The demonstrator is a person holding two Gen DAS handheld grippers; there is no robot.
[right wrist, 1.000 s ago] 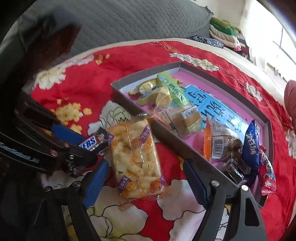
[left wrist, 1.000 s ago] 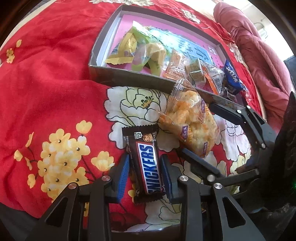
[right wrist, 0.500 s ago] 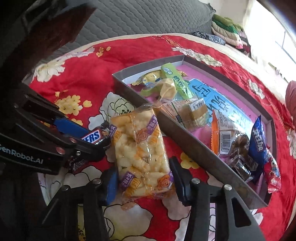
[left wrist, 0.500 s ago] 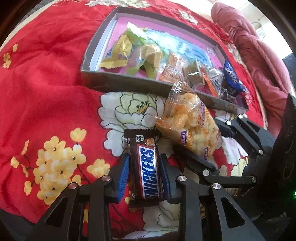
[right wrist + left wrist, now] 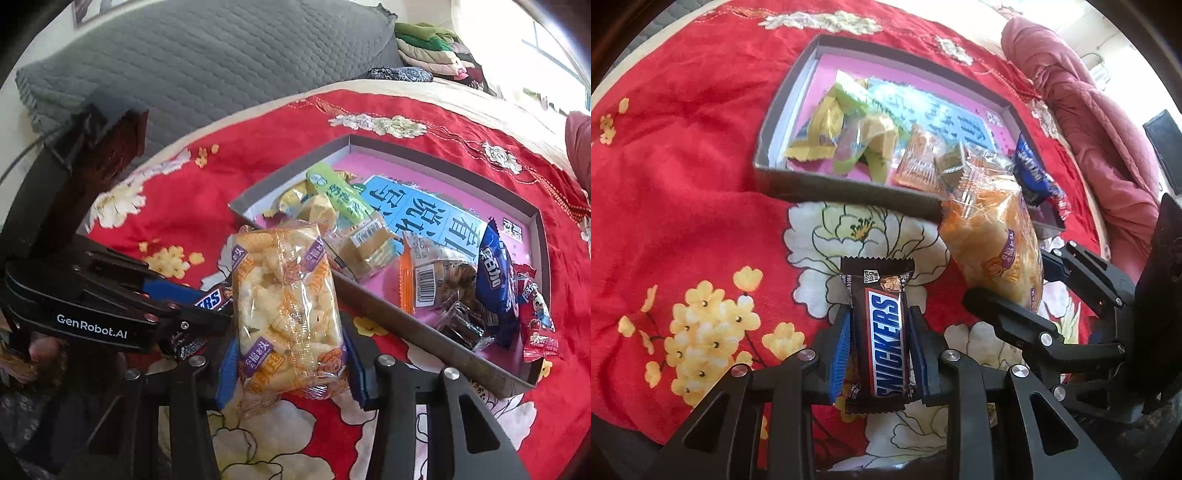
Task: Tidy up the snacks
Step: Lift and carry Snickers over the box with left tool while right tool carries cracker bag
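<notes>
Snickers bar (image 5: 211, 300) mostly hidden behind left gripper (image 5: 192, 314); tray's (image 5: 849, 188) near-right corner covered by puffed-snack bag (image 5: 993, 243).

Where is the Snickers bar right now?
The Snickers bar is pinched in the left claw, above the red flowered blanket. It sits just left of the puffed snack bag and in front of the snack box.

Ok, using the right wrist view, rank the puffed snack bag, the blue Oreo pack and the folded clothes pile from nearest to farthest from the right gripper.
1. Puffed snack bag: clamped between the right gripper jaws.
2. Blue Oreo pack: in the tray, right side.
3. Folded clothes pile: top right, beyond the bed.
</notes>
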